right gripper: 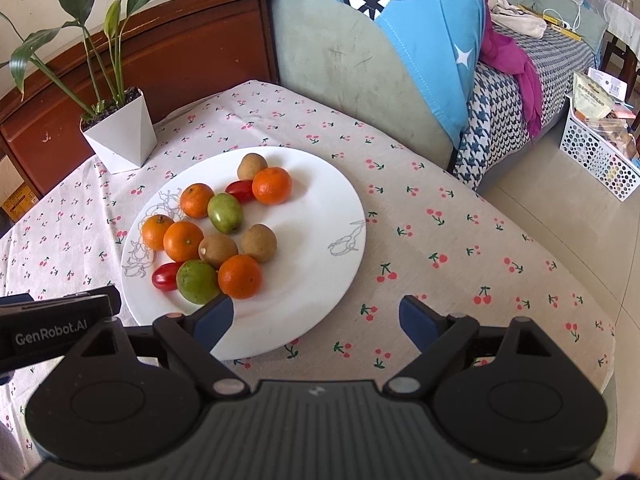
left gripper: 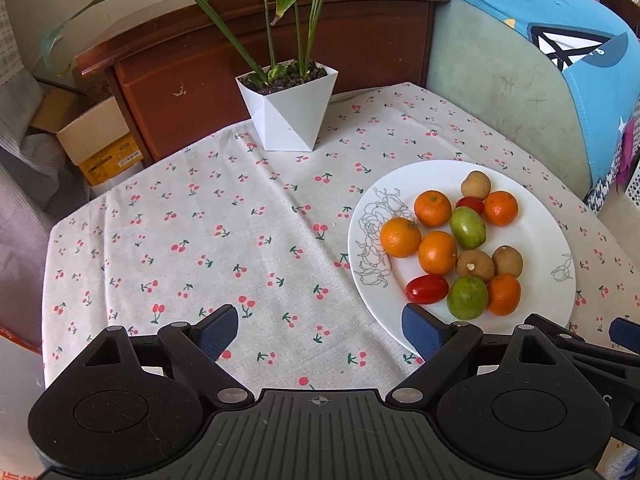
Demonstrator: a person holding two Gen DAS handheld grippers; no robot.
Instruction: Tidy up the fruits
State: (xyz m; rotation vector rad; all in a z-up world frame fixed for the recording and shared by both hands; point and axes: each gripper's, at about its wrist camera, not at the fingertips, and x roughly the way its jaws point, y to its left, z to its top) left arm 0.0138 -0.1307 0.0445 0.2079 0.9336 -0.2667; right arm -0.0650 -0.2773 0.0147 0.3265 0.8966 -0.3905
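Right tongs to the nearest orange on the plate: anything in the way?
Nothing visible. The right tongs are open over the plate's near rim, and the orange lies just beyond the left finger, touching a green fruit.

A table draped in a cherry-print cloth (left gripper: 248, 216) fills the space ahead of both grippers. At its far edge stands a white faceted planter (left gripper: 290, 110) with long green leaves, backed by a dark wooden headboard (left gripper: 208, 60). To the far right sits a pale green sofa (right gripper: 352, 64) with a blue blanket (right gripper: 424, 20) thrown over it. Down to the left is an open cardboard box (left gripper: 94, 136); to the right, pale floor tiles (right gripper: 560, 208) and a white perforated basket (right gripper: 600, 152), in soft daylight
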